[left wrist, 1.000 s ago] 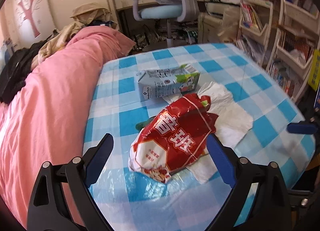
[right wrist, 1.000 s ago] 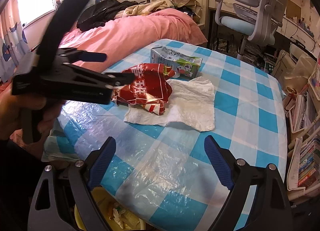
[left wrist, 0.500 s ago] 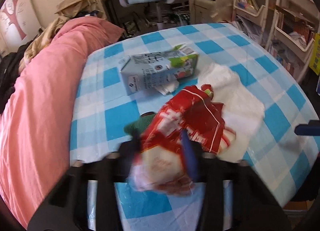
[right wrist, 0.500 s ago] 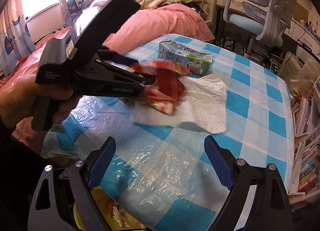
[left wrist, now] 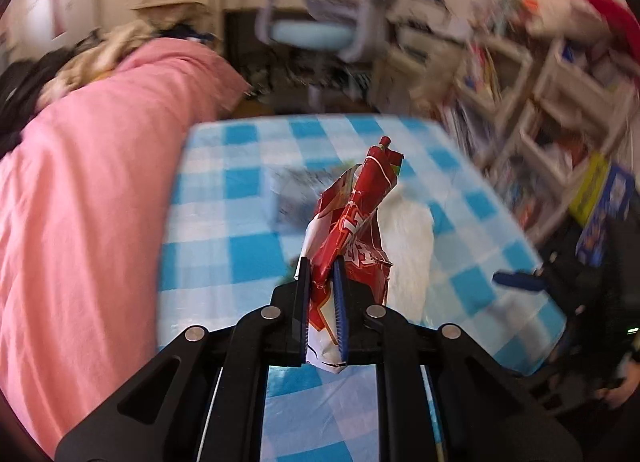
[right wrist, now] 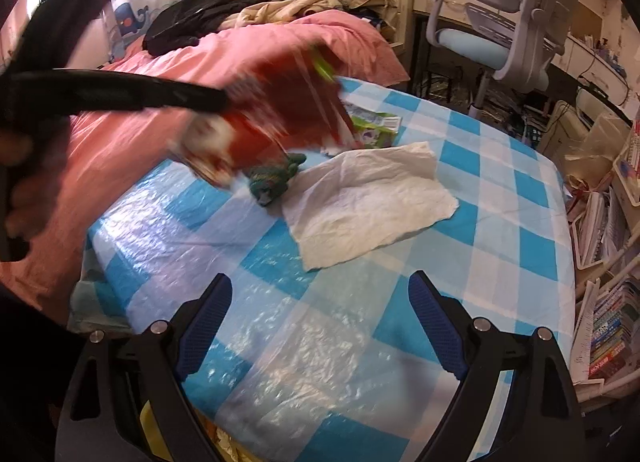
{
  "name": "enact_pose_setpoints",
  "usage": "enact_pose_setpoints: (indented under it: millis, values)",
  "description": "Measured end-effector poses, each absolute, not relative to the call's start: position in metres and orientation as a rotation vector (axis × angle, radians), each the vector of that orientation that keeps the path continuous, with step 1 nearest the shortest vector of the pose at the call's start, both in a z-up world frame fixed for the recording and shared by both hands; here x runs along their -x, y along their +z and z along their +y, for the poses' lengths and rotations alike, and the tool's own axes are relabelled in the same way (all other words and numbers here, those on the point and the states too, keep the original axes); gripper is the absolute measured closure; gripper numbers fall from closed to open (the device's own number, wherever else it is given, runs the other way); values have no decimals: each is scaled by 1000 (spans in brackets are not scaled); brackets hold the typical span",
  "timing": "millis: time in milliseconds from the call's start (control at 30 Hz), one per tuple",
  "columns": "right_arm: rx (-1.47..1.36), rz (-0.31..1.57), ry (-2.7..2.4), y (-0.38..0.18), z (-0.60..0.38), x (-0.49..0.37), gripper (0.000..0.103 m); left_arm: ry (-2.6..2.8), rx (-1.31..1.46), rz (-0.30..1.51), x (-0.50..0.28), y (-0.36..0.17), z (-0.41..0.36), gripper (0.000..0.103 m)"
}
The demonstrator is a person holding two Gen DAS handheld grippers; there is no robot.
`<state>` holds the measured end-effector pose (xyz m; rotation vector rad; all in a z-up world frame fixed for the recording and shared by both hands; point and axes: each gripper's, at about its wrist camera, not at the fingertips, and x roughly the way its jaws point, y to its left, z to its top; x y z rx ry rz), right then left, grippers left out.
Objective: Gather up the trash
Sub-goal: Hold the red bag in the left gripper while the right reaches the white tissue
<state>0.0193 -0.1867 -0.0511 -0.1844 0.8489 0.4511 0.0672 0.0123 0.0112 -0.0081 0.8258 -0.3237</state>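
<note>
My left gripper [left wrist: 320, 264] has its jaws closing tight on a crumpled red snack bag [left wrist: 360, 213], pads pressing it, and holds it above the table. From the right wrist the same bag [right wrist: 280, 113] is a red blur in the air at the left gripper [right wrist: 216, 99]. On the blue checked tablecloth [right wrist: 500, 221] lie a white paper towel [right wrist: 368, 201], a small green wrapper [right wrist: 276, 177] and a milk carton [right wrist: 374, 127] behind it. My right gripper [right wrist: 320, 280] stands open over the near table edge with nothing between its fingers.
A pink-covered bed [right wrist: 140, 121] runs along the table's left side. A grey-blue desk chair [right wrist: 512, 41] stands behind the table, and shelves of books [right wrist: 612, 334] fill the right. A yellow bin with trash [right wrist: 156, 422] sits below the near edge.
The left gripper closed on the red bag and lifted it off the table, uncovering the green wrapper. The right gripper stayed where it was, open.
</note>
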Motion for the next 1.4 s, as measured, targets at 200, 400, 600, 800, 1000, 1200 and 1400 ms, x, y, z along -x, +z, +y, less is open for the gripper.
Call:
enact_pose_setpoints:
  millis: [200, 400, 600, 800, 1000, 1200, 1400]
  values:
    - [183, 865, 451, -58, -174, -47, 17, -237, 124, 786, -69, 23, 42, 92]
    - [216, 911, 416, -78, -161, -80, 16, -240, 139, 795, -72, 22, 45, 92]
    - [129, 913, 389, -80, -165, -104, 15, -247, 151, 796, -73, 22, 45, 92]
    - [147, 964, 377, -101, -156, -120, 15, -241, 150, 801, -76, 21, 47, 92]
    - [120, 945, 344, -95, -176, -117, 67, -192, 186, 779, -77, 27, 62, 92]
    - [102, 1002, 396, -90, -198, -89, 98, -154, 226, 754, -73, 32, 73, 92]
    - [100, 1016, 421, -75, -217, -46, 99, -151, 233, 741, -63, 35, 74, 92]
